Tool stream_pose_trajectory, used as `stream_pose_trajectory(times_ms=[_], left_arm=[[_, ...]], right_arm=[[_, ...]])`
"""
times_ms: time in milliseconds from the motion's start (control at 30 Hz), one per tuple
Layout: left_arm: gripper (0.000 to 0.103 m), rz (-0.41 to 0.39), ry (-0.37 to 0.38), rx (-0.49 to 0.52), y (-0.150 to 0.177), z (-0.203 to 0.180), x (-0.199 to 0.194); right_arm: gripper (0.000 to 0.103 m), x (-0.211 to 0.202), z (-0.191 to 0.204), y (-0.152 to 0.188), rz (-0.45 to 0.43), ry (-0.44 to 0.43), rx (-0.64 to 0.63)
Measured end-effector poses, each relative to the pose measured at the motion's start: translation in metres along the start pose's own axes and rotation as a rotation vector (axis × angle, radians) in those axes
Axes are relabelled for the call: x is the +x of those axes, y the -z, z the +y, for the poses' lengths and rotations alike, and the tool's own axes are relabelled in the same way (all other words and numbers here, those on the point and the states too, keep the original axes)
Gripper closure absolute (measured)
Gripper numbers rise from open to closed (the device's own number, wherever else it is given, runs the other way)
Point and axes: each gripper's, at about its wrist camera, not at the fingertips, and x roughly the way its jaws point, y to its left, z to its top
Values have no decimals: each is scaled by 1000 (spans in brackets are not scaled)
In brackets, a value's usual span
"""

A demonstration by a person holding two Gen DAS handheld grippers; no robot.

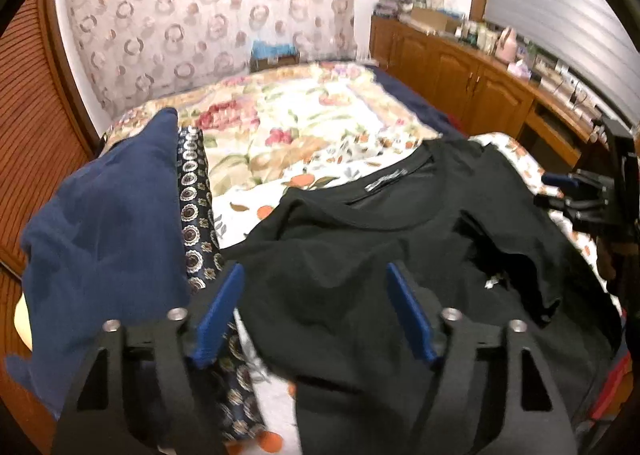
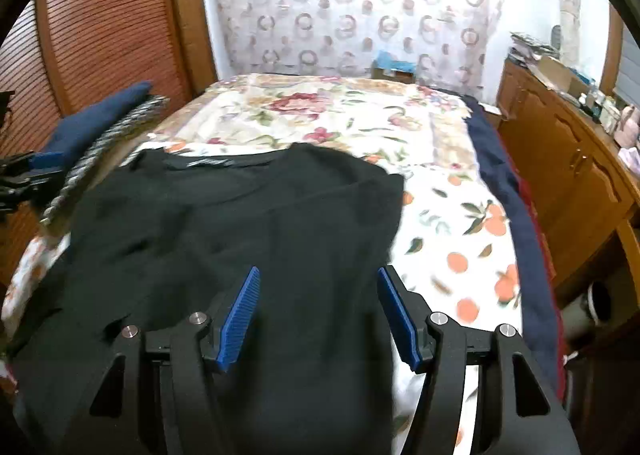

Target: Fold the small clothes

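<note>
Black shirt flat — bedspread beneath

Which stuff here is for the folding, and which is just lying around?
For the folding: black shirt, left gripper, right gripper.
Just lying around: navy cloth, patterned cloth, bedspread, cabinet clutter.

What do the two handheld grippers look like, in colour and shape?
Both match. The left gripper and the right gripper have black angular frames with round silver bolt heads. Each finger carries a flat blue pad, and the right gripper's pads are visibly ribbed. No cables or markings show.
</note>
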Motion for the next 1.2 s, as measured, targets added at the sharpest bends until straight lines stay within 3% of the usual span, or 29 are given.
stream_pose_trajectory(times_ms=[200, 500, 733, 833, 933, 1000, 1200], left_arm=[[50, 133, -38, 36, -13, 8, 31], [50, 249, -136, 135, -20, -3, 65], [51, 331, -157, 193, -22, -7, 84], [66, 366, -134, 196, -21, -6, 91], [77, 368, -91, 158, -23, -3, 90], [94, 365, -79, 153, -23, -2, 89], [97, 196, -95, 103, -39, 4, 46]], right_arm=[[40, 29, -8, -7, 53, 30, 6], [40, 32, -11, -6, 47, 26, 15], [40, 40, -19, -5, 45, 24, 20], [40, 39, -19, -5, 44, 22, 21], [40, 40, -21, -5, 45, 19, 22], [40, 41, -21, -5, 45, 19, 23], [40, 40, -24, -6, 42, -1, 37]])
